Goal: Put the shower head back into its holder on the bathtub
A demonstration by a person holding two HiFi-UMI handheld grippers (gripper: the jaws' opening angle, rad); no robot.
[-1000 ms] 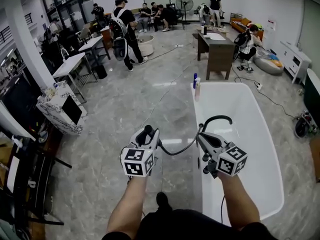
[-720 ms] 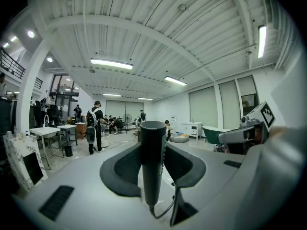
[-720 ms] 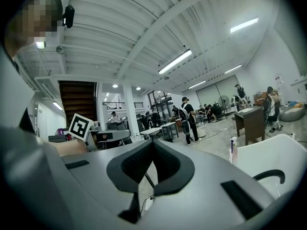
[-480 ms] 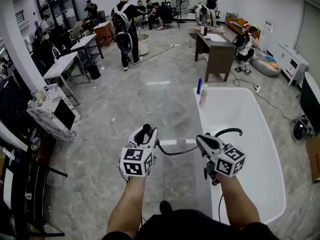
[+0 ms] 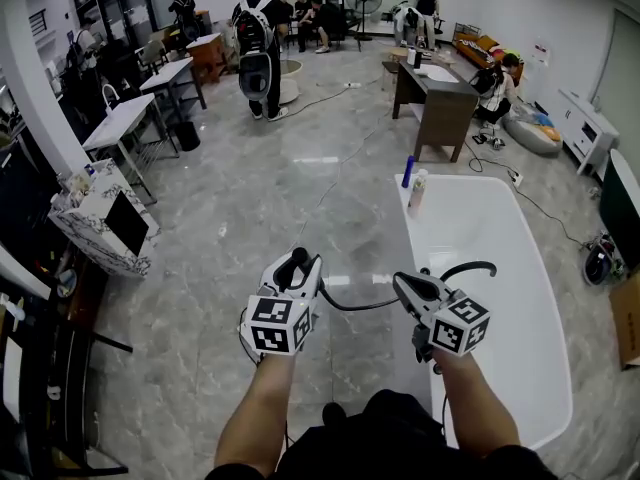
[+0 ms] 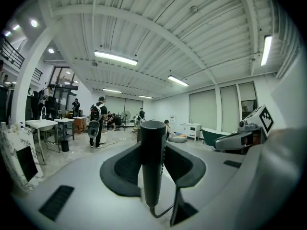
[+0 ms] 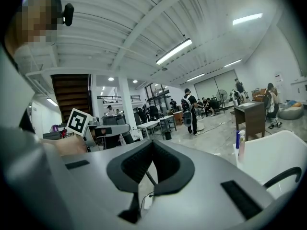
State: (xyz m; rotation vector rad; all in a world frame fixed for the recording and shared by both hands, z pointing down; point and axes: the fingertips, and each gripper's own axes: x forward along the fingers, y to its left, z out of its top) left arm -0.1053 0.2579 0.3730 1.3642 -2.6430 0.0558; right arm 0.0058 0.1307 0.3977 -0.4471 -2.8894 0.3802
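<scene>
The black shower head [image 5: 291, 260] stands upright between the jaws of my left gripper [image 5: 300, 274], which is shut on its handle [image 6: 152, 166]. From it the black hose [image 5: 350, 306] sags across to my right gripper [image 5: 401, 284], whose jaws meet at the tips around it [image 7: 152, 143]. Past that gripper the hose loops out over the white bathtub [image 5: 545, 298]. Both grippers hover at the tub's near left rim. A dark fitting [image 5: 423, 342] on the rim shows partly beneath my right gripper; I cannot make out the holder.
A blue bottle [image 5: 407, 171] and a white bottle [image 5: 418, 193] stand on the tub's far left corner. A brown desk [image 5: 435, 103] is beyond it. A person with a backpack [image 5: 258, 43] and others are far off. White tables [image 5: 120, 128] line the left.
Both grippers have shifted together with the shower head and hose, grips unchanged. The hose loop over the tub now lies further right and lower in the head view.
</scene>
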